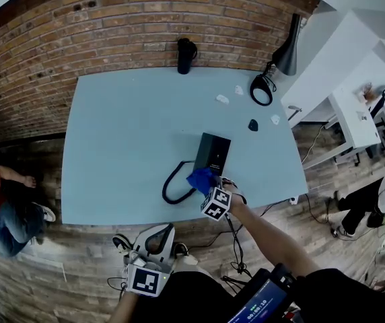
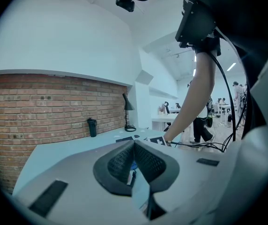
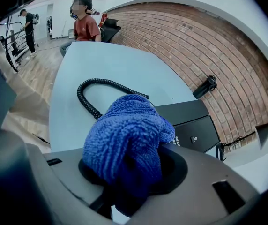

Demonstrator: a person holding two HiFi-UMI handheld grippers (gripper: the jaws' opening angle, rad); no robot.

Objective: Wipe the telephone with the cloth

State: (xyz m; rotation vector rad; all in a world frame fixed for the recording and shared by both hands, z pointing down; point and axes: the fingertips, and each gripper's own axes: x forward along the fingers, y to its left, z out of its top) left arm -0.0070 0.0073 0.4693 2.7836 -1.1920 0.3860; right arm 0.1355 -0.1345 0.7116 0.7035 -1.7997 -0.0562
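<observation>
The blue terry cloth (image 1: 201, 178) is clamped in the right tool (image 1: 209, 190) at the near end of the black telephone (image 1: 213, 153) on the pale-blue surface (image 1: 125, 147). The left tool (image 1: 157, 237) is closed and empty, nearer than the surface edge.

Black telephone (image 1: 213, 155) — lies flat on pale blue table (image 1: 125, 147), toward front edge; coiled cord (image 1: 172, 187) loops out leftward. Blue terry cloth (image 3: 124, 139) — bunched into wad, clamped between jaws, hangs over telephone's near end; contact unclear.

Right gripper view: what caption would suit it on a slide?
Right gripper clamps a bunched blue cloth near the black telephone.
</observation>
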